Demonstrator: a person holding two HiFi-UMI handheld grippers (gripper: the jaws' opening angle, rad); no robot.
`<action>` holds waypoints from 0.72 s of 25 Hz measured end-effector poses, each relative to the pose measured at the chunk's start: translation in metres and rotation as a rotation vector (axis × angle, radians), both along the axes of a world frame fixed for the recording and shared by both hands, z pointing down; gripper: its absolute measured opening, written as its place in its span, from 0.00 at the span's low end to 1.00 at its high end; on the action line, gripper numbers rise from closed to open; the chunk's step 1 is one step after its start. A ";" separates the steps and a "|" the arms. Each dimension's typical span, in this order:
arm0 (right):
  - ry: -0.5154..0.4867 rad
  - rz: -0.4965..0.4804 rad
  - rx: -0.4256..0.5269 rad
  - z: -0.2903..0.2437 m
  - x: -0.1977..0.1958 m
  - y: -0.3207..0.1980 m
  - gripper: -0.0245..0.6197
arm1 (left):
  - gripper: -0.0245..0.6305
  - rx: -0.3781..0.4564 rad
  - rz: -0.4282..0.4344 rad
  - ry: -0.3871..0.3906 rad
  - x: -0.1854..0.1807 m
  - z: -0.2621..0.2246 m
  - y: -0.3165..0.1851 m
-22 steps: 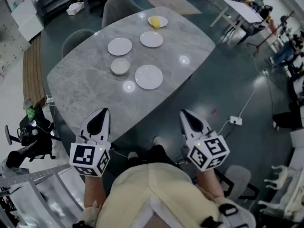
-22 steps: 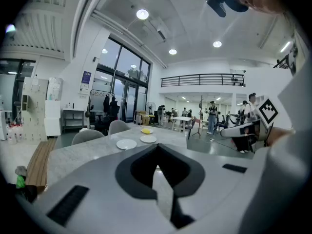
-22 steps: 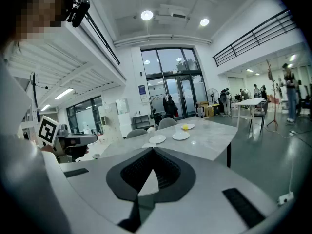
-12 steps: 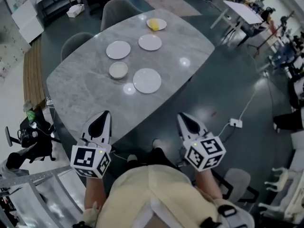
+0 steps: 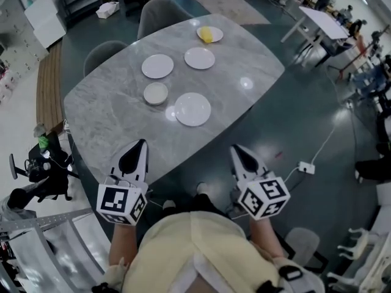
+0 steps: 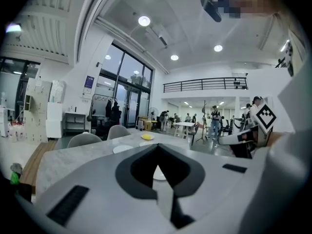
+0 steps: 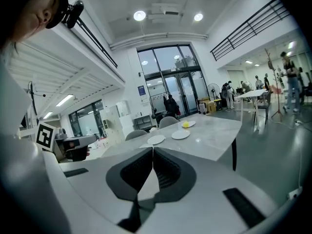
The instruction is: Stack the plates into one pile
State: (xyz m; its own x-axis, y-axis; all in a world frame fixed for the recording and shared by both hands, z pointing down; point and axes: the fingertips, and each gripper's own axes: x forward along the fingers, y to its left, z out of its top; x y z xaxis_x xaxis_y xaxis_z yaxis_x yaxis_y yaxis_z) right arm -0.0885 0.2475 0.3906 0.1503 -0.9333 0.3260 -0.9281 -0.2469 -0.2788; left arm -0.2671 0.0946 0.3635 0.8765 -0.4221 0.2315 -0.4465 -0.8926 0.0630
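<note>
Several white plates lie apart on the grey marble table (image 5: 110, 112): a large plate (image 5: 192, 109) nearest me, a small bowl-like plate (image 5: 155, 93) to its left, and two plates (image 5: 157, 66) (image 5: 200, 58) farther back. At the far edge a plate with a yellow object (image 5: 209, 34) on it. My left gripper (image 5: 139, 145) is shut and empty, just over the table's near edge. My right gripper (image 5: 236, 150) is shut and empty, off the table over the floor. The right gripper view shows the far plates (image 7: 180, 134) past the closed tips.
Grey chairs (image 5: 160, 10) (image 5: 101, 52) stand at the table's far side. A cable and a power box (image 5: 306, 167) lie on the dark floor at right. A wooden bench (image 5: 44, 93) runs along the left, and another table (image 5: 322, 18) stands far right.
The head view has shifted a little, so the table and plates sit slightly lower and to the right in the picture. Both grippers stay shut and near the body.
</note>
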 end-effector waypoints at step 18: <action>-0.001 -0.141 -0.023 0.021 0.093 -0.029 0.10 | 0.04 -0.038 -0.110 -0.075 0.102 0.028 -0.013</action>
State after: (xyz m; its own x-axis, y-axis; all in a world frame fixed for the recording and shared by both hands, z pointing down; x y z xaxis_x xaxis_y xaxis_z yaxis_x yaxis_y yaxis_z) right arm 0.0049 0.2189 0.4111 0.0183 -0.9374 0.3478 -0.9538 -0.1207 -0.2753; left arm -0.1652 0.0813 0.3916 0.8052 -0.5041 0.3123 -0.5460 -0.8357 0.0591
